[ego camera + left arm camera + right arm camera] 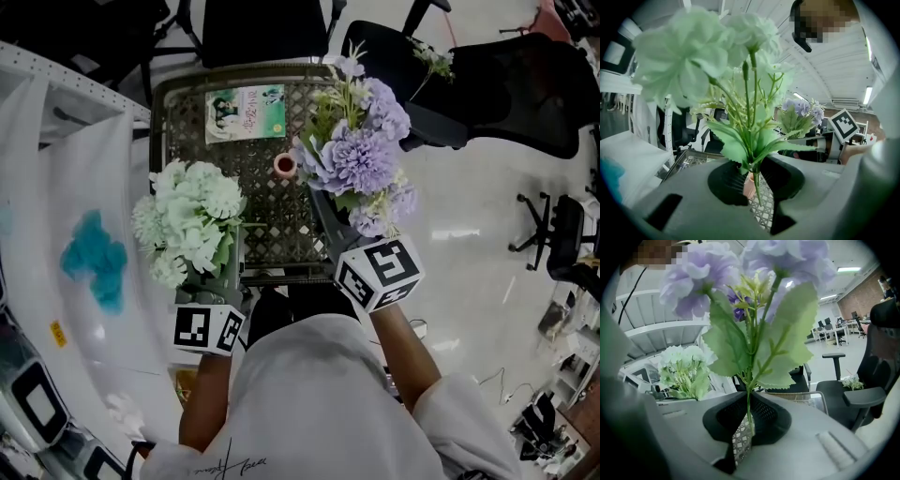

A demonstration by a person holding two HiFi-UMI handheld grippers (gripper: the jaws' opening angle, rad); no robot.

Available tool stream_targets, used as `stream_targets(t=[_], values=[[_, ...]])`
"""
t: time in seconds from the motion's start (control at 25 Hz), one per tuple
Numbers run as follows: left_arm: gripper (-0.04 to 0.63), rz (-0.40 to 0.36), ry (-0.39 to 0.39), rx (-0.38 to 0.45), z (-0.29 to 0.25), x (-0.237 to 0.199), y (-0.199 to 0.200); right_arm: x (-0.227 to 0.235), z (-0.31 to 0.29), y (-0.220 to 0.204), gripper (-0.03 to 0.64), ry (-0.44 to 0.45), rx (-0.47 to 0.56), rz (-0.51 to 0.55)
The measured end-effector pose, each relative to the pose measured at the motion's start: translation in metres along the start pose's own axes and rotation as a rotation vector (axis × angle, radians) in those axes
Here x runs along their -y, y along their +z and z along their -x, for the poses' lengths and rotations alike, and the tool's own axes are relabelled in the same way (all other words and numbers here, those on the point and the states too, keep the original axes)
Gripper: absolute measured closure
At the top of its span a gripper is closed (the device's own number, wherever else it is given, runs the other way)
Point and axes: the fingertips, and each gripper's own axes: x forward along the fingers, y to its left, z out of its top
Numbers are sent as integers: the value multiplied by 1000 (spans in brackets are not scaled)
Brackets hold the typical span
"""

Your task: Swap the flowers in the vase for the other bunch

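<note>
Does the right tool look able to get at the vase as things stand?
Probably yes: the vase stands uncovered on the mesh table, beside the purple bunch that the right tool grips, and the left tool holds the white bunch aside.

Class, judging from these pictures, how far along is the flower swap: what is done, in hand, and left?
Done: the pink vase shows no flowers, so the old bunch seems out. In hand: the left gripper is shut on the white bunch, the right gripper on the purple bunch. Left: put the new bunch in the vase and set the other down; which is which cannot be told.
</note>
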Motion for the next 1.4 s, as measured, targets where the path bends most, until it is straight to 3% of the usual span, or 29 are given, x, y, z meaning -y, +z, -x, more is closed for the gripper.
stream_targets(t=[0.68,1.4], values=[[514,-11,15,-50,-45,-12,-2,36,-39,4,591,15,-24,-32],[513,6,31,-71,-44,-19,-14,39,-50,-1,591,25,-34,-29]])
